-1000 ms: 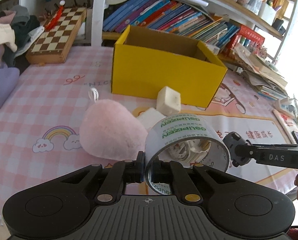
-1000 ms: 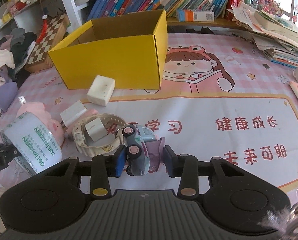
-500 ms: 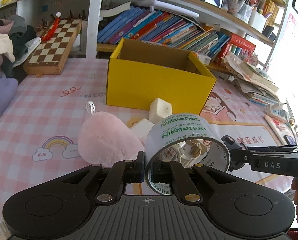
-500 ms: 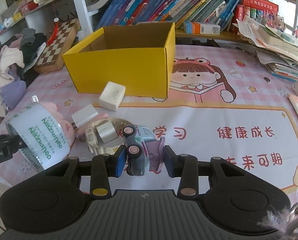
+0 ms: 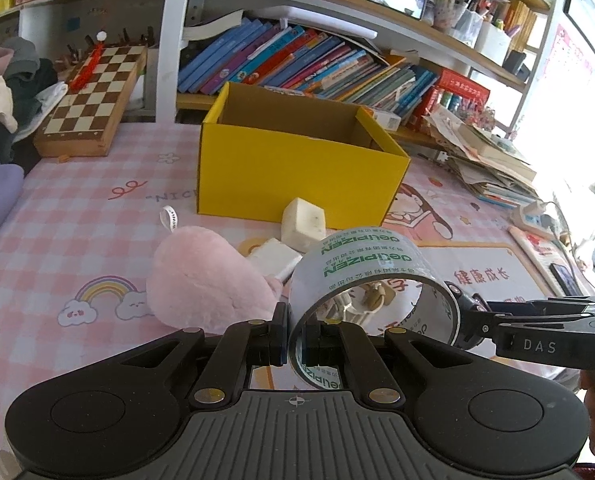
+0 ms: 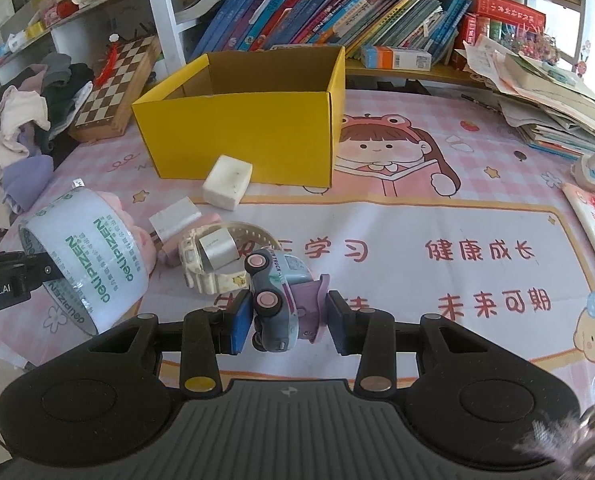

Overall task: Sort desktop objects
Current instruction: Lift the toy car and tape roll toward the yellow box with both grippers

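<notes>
Left gripper (image 5: pixel 294 338): jaws pinched tight on the wall of a clear tape roll (image 5: pixel 367 264), one finger outside, one inside the ring; roll held up off the table, green lettering on its band.
Right gripper (image 6: pixel 290 322): jaws part-way closed, clamped on a small toy car (image 6: pixel 278 296), grey-blue with pink wheels, tipped on its side, held above the mat.
Yellow box (image 6: pixel 253 120): open-topped cardboard, standing on the table ahead of both grippers, well apart from them; the part of the inside that shows looks bare.
White block (image 6: pixel 227 182): on the table just in front of the box's near wall.
Pink plush (image 5: pixel 203 280): lying on the checked cloth, left of the tape roll in the left wrist view.
Wristwatch (image 6: pixel 217 262): cream strap, on the mat between plush and toy car, beside a small white box (image 6: pixel 175 218).
Table cover (image 6: pixel 477 216): pink check with a cartoon mat.
Chessboard (image 5: pixel 97 96): at the table's far left edge, next to a heap of clothes.
Books (image 6: pixel 317 12): rows on the shelf behind the box.
</notes>
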{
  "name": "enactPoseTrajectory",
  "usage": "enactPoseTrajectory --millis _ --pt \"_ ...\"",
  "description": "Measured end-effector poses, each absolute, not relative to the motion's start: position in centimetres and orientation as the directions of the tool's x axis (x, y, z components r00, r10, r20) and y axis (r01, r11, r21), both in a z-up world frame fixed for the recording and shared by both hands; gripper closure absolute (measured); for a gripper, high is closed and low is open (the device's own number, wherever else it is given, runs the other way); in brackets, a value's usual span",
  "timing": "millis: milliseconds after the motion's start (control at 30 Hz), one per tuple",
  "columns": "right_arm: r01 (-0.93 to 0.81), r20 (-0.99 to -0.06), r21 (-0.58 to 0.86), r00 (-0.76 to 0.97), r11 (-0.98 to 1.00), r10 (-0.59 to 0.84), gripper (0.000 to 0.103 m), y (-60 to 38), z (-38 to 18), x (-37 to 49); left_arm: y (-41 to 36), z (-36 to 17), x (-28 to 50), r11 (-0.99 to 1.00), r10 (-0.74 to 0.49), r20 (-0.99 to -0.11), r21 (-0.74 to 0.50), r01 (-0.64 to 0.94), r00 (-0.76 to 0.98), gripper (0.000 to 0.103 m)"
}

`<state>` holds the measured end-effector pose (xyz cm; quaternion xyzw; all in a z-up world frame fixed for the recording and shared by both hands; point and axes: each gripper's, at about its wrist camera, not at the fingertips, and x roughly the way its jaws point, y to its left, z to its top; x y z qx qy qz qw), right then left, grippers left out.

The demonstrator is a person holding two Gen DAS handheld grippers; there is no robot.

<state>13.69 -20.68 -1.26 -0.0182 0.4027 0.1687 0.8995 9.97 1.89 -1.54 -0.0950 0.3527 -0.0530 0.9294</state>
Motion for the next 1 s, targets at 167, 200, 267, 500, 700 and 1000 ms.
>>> enactPoseTrajectory --millis 167,200,267,500,700,1000 --pt "-0.307 -0.732 0.103 0.62 0.946 0.281 0.066 -20.7 -1.3 13.1 1.8 -1.6 9.8 0.975 -0.183 -0.644 -0.214 0.054 0.742 0.098" --pt "-0.304 -0.732 0.103 0.622 0.947 0.279 0.066 -20.7 -1.3 13.1 1.8 -1.6 9.8 0.975 -0.186 -0.644 -0.214 0.058 0.742 0.098" --pt "-0.3 -0.731 0.103 0.624 0.948 0.277 0.066 -20.6 -1.2 13.0 1.8 -1.6 9.9 0.975 -0.189 -0.643 -0.213 0.064 0.742 0.098" --pt "-0.317 -0.723 0.095 0.63 0.944 0.284 0.066 -20.0 -0.9 13.5 2.0 -1.4 10.3 0.975 -0.192 -0.632 -0.21 0.072 0.751 0.099" --pt "-0.353 -0.712 0.076 0.635 0.933 0.299 0.066 -19.1 -0.4 14.4 2.0 -1.0 11.1 0.976 -0.186 -0.617 -0.202 0.075 0.764 0.099" --pt "-0.415 -0.704 0.063 0.627 0.908 0.335 0.066 -17.7 0.2 16.7 2.4 -0.4 12.5 0.981 -0.154 -0.609 -0.186 0.05 0.778 0.098"
